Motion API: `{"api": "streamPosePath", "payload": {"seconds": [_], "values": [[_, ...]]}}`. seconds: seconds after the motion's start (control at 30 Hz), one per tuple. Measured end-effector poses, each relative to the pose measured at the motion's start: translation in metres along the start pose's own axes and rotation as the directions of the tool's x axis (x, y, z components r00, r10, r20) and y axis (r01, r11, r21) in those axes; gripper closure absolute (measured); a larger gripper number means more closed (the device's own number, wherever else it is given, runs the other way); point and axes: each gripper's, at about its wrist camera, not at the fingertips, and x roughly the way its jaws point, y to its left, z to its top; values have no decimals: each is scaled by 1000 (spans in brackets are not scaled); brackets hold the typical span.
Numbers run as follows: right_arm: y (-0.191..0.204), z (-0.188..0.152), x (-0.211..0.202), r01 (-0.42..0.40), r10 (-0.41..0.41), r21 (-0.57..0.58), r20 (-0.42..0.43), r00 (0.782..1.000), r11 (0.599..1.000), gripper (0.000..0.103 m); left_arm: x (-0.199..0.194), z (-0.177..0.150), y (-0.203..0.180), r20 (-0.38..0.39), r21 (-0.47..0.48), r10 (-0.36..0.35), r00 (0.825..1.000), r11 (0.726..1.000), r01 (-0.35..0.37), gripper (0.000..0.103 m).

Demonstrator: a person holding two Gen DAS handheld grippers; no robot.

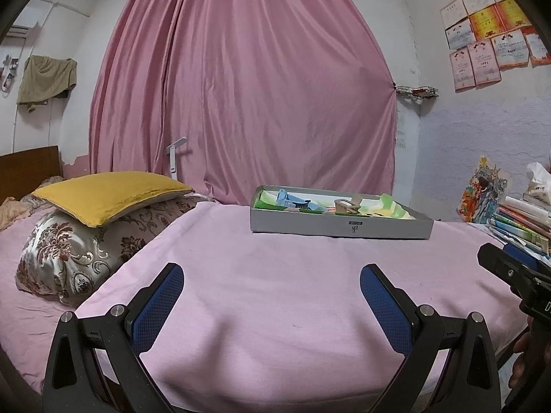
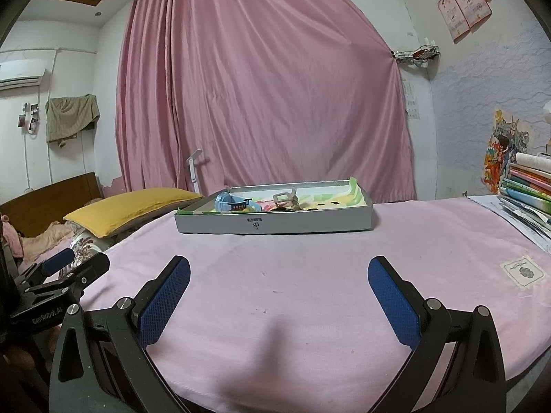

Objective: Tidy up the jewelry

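Still well short of the tray (image 1: pixel 341 229) on the pink-covered desk (image 2: pixel 310 275), with left tool (image 1: pixel 272 304) and right tool (image 2: pixel 279 301) both spread wide and empty; could snag the blue watch (image 2: pixel 230 203) or tan strap (image 2: pixel 286 199) amid loose paper lining, drag the light tray across soft cloth, or clash tools together

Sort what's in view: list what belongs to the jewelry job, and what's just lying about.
Job: grey tray, blue watch, beige clip, left gripper, right gripper, both open.
Lying about: yellow pillow, books, pink curtain, lamp.
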Motion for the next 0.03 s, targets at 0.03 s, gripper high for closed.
{"api": "streamPosePath", "payload": {"seconds": [0.03], "values": [[0,0,0,0,0,1,-3,1000,1000,1,1,0,0,-5,-1,0,1000,1000,0,0]]}}
